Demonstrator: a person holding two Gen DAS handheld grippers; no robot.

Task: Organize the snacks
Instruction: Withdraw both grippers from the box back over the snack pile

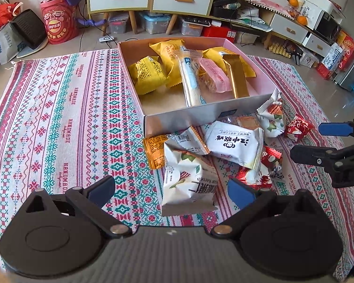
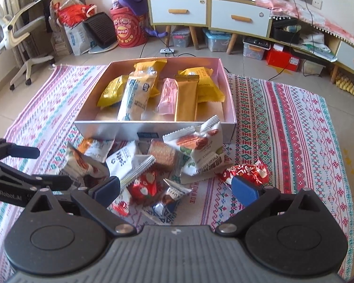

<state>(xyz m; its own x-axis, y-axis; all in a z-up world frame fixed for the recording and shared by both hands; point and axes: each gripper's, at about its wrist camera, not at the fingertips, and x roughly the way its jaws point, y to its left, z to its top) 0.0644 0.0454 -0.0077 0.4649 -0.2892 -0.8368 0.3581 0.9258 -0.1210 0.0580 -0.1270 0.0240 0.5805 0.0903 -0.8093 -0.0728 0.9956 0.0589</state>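
An open pink box [image 1: 195, 114] [image 2: 111, 127] on the patterned cloth holds several yellow, gold, pink and white snack packs. In front of it lies a pile of loose snacks. My left gripper [image 1: 172, 192] is open, its jaws on either side of a white pecan kernel pack [image 1: 188, 179], not closed on it. A white pack with black characters [image 1: 236, 145] lies beyond. My right gripper [image 2: 177, 191] is open above red foil snacks [image 2: 144, 188] and a small truffle pack [image 2: 174, 192]. A red foil candy [image 2: 247, 171] lies by its right finger.
The woven cloth [image 1: 59, 118] covers the floor. Cabinets with drawers [image 2: 238, 17] and storage bins stand behind the box. A red Lay's tub [image 2: 127, 30] and an office chair [image 2: 23, 37] stand at the back left. Each gripper shows in the other's view at the edge.
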